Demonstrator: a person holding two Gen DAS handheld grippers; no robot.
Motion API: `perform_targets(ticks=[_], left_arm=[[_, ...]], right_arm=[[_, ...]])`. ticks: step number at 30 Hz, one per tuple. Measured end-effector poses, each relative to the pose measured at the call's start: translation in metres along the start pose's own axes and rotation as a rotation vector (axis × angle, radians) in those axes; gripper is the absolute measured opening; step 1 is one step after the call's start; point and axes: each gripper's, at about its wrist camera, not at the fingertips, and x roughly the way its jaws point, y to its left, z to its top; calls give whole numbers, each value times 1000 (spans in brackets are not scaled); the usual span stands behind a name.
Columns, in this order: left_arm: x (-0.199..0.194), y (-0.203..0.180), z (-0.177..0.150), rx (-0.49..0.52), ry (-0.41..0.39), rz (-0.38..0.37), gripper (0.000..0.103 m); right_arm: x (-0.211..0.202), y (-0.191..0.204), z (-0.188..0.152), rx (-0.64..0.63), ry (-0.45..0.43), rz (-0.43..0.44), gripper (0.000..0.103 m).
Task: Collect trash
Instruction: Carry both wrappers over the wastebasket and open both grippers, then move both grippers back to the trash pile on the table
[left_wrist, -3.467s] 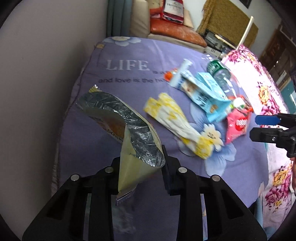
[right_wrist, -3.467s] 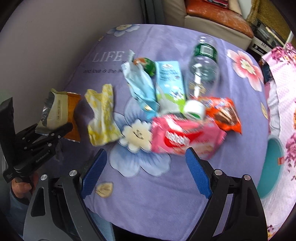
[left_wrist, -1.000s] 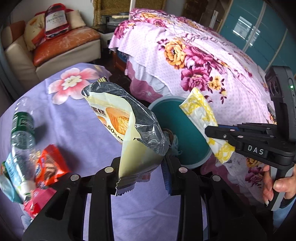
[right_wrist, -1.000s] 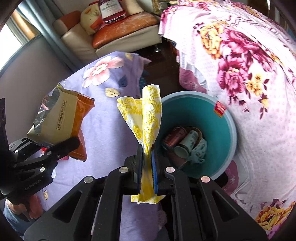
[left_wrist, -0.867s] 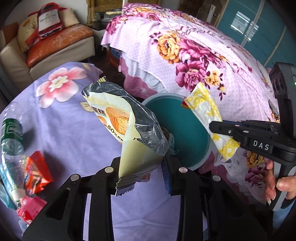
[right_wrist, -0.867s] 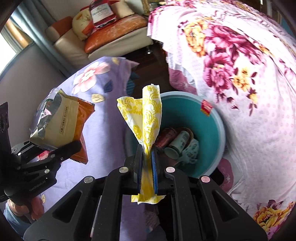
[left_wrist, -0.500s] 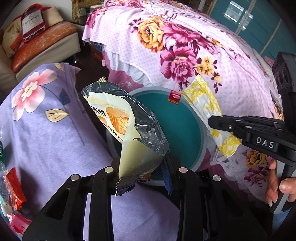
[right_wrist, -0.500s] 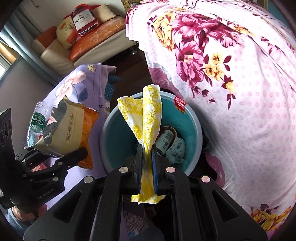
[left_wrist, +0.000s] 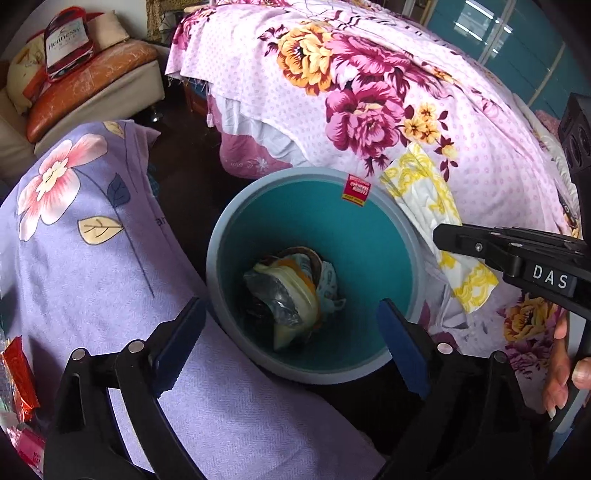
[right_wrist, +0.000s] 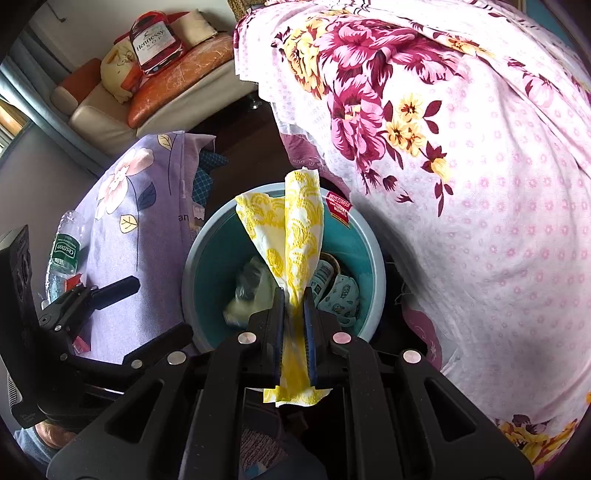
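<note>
A teal trash bin (left_wrist: 236, 236) stands on the floor between the purple table and the bed; it also shows in the right wrist view (right_wrist: 365, 240). My left gripper (left_wrist: 288, 332) is open and empty above the bin's near rim. The silver and cream snack bag (left_wrist: 284, 295) lies inside the bin on other trash. My right gripper (right_wrist: 294, 317) is shut on a yellow patterned wrapper (right_wrist: 295, 236) and holds it over the bin. The wrapper also shows in the left wrist view (left_wrist: 424, 195), at the bin's right rim.
The purple flowered tablecloth (left_wrist: 92, 229) lies left of the bin, with a plastic bottle (right_wrist: 62, 254) and red wrappers (left_wrist: 18, 369) on it. A pink floral bed cover (left_wrist: 369, 92) rises right behind the bin. A sofa (right_wrist: 166, 85) stands at the back.
My left gripper has opened and the snack bag has dropped into the bin. Both grippers have moved closer over the bin. The right gripper still holds the yellow wrapper.
</note>
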Motion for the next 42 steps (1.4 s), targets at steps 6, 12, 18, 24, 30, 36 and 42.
perform_targets(ticks=[6,12,18,24,30,36,42], left_arm=[[-4,15,-13,-34,16,3,94],[-16,26,-21,-58,3,-1,94],[-33,39,-32,-91,-17,-6,94],[-58,62,-53,-138,-42,13,94],[-85,94,-79,-200,-67,36,95],[-111,122,-101,-247,-98,57,95],[-141,157,-127,-295,-132,89,95]], right_arm=[[7,8,-1,-10,23,-8,11],[8,18,0,-15,21,-23,53],[3,24,-1,3,25,-31,75],[2,35,-3,18,60,-15,77],[5,71,-12,-43,83,10,77],[7,120,-23,-128,101,27,78],[9,175,-32,-222,119,29,78]])
